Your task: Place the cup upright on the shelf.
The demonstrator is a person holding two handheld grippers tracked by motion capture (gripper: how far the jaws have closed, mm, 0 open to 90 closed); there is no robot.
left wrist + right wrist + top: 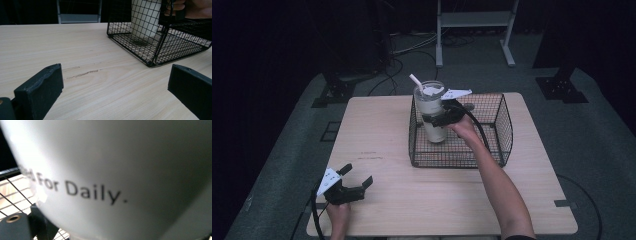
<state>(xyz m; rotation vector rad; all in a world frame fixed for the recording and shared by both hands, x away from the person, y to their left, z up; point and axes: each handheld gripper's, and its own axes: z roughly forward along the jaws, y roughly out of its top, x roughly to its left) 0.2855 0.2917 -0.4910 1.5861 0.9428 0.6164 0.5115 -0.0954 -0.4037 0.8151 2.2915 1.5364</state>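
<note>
Nearest the lens in the right gripper view is the white wall of the cup (120,170), printed with dark words ending "For Daily." The right gripper (443,118) clamps around its middle, just above centre in the high view, holding it upright in the near-left part of the wire basket (502,130). The cup looks tall, smooth and rigid, with a clear rim, a lid and a white straw (416,81); I judge it light but top-heavy and slippery, best held around the mid-body, not squeezed hard. At the lower left, the left gripper (357,181) rests low over the table (387,150), jaws spread wide and empty.
</note>
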